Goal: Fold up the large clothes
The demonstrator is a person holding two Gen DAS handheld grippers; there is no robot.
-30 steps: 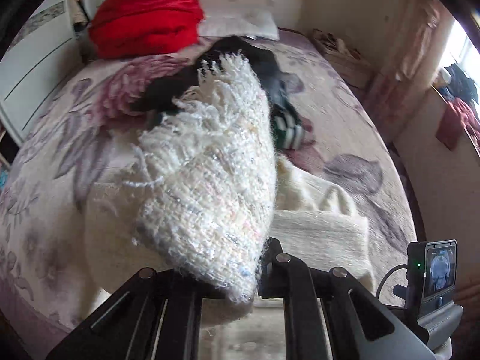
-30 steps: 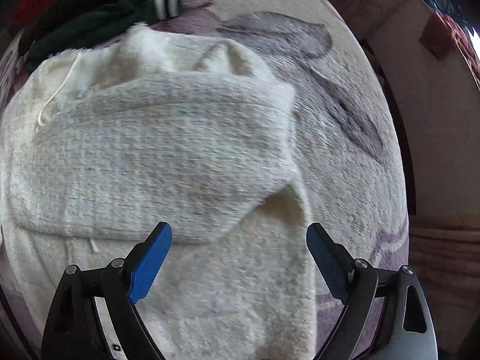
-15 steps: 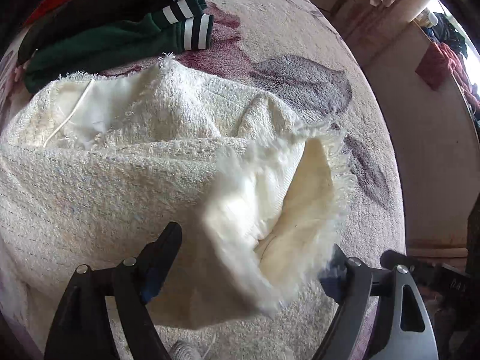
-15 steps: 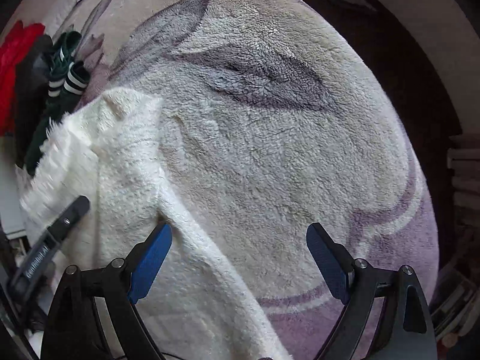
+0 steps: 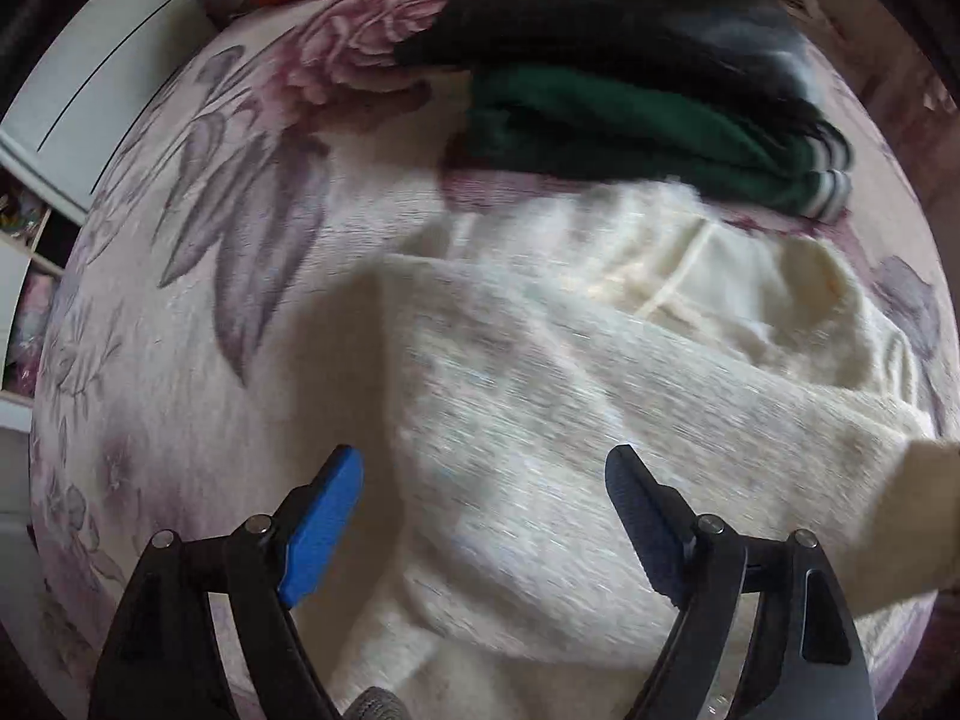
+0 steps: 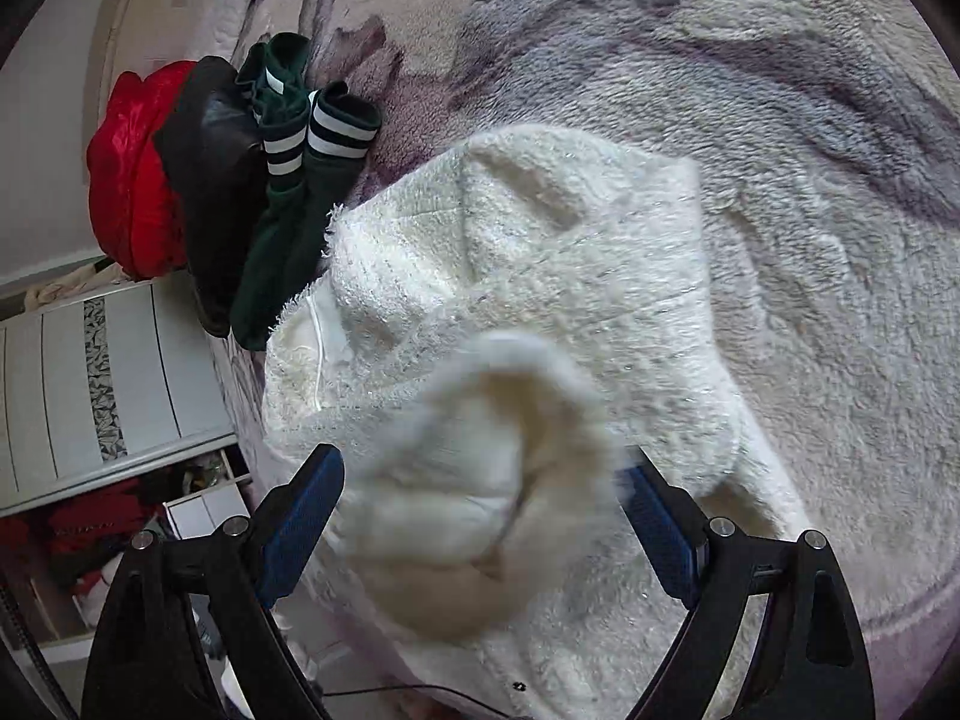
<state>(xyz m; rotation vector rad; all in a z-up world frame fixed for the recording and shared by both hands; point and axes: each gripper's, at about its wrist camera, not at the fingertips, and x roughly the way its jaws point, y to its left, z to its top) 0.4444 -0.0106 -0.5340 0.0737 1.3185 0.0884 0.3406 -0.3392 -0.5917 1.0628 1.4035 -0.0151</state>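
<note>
A cream woolly garment [image 5: 600, 396] lies partly folded on the flowered bed cover [image 5: 198, 300]. My left gripper [image 5: 483, 516] is open above its left part, holding nothing. In the right wrist view the same garment [image 6: 540, 276] lies bunched, and a blurred cream sleeve end [image 6: 486, 468] sits between the blue pads of my right gripper [image 6: 480, 516]. The jaws stand wide apart and do not pinch it.
A folded green garment with white stripes [image 5: 636, 132] and a black one [image 5: 600, 18] lie just beyond the cream one, with a red item [image 6: 129, 180] behind. A white cabinet [image 6: 90, 384] stands beside the bed [image 6: 780, 180].
My left gripper, shut on the cream cloth a second ago, has opened and let it drop. Both views have swung; the sleeve end now lies between the right jaws.
</note>
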